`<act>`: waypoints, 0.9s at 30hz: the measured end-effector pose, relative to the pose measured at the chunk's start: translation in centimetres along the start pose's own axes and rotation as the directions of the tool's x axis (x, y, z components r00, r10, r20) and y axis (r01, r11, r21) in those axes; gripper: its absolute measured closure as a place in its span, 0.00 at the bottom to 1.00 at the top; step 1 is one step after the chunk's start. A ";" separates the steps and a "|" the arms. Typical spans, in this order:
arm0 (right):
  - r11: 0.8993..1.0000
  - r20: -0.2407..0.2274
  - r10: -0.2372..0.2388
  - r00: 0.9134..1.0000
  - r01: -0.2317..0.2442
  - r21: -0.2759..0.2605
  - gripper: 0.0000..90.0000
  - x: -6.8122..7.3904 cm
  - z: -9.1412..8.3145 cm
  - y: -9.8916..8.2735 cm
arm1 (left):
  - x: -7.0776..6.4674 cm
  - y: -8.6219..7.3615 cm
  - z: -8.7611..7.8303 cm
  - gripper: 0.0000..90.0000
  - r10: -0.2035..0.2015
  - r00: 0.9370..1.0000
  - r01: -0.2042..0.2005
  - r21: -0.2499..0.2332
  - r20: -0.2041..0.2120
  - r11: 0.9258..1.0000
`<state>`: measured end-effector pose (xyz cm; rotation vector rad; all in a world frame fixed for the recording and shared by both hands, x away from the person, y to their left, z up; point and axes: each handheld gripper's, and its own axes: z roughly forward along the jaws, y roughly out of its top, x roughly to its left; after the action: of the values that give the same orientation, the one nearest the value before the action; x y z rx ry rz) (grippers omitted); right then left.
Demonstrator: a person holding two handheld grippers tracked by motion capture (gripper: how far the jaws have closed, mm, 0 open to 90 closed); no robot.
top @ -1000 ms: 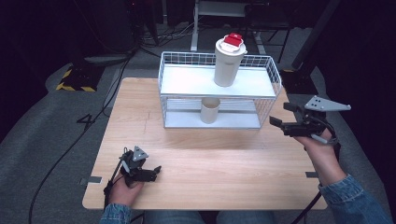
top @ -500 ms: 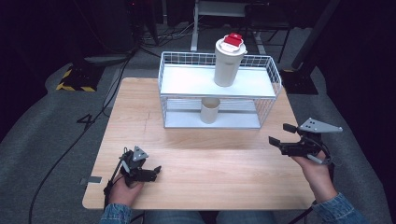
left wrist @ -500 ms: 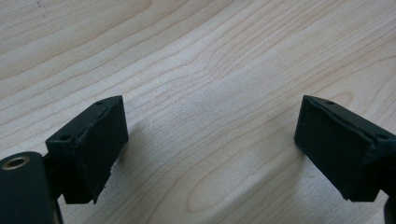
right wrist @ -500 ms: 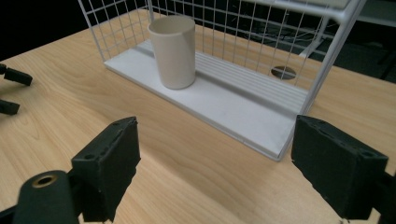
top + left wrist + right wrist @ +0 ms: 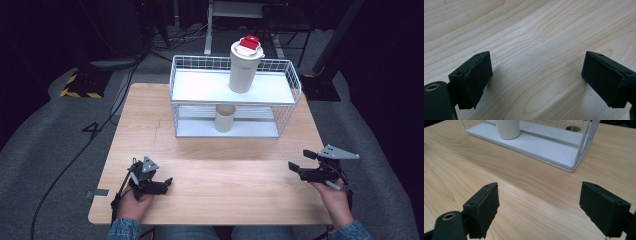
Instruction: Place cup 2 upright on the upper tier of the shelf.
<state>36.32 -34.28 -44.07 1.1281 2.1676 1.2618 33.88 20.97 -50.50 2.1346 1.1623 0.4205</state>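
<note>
Both grippers sit empty near the front edge of the bench (image 5: pixel 210 165), well apart from the white wire rack (image 5: pixel 287 82) that stands toward the far side. The left gripper (image 5: pixel 167 181) rests low in front of the rack's left end, and in the left gripper view its jaws stand wide apart over bare wood with nothing between them. The right gripper (image 5: pixel 299 161) hovers in front of the rack's right end, jaws likewise spread and holding nothing; in the right gripper view it (image 5: pixel 539 206) looks toward the rack's lower shelf (image 5: pixel 544 147), where the small cup (image 5: pixel 507 128) stands near the front edge. In the high view that small cup (image 5: pixel 224 118) sits on the lower level, roughly mid-rack, while a tall cup (image 5: pixel 243 70) with a red-and-white cap (image 5: pixel 250 43) stands on the top shelf, right of centre. Judging from this, the work is between steps: neither hand has committed to anything, and the 2 cups stay untouched in the rack. A next move would probably fall to the right gripper, which faces the rack; it would need to travel forward, level with the lower shelf, and enter through the open front without catching the wire frame before closing around the small cup.
</note>
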 end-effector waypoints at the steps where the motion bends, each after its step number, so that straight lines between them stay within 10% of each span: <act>1: 1.000 0.002 0.002 1.000 -0.002 0.001 0.18 -0.1 0.1 -0.5 | 0.0 0.0 0.0 0.11 0.000 1.000 0.000 0.000 0.000 1.000; 27: 0.981 0.111 -0.010 0.994 -0.011 0.193 0.16 -0.8 4.0 -5.0 | 0.0 0.0 0.0 0.11 0.001 1.000 -0.001 0.000 0.000 1.000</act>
<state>37.22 -34.07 -50.47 1.2432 2.2426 0.9789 33.87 20.97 -50.49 2.1351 1.1618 0.4206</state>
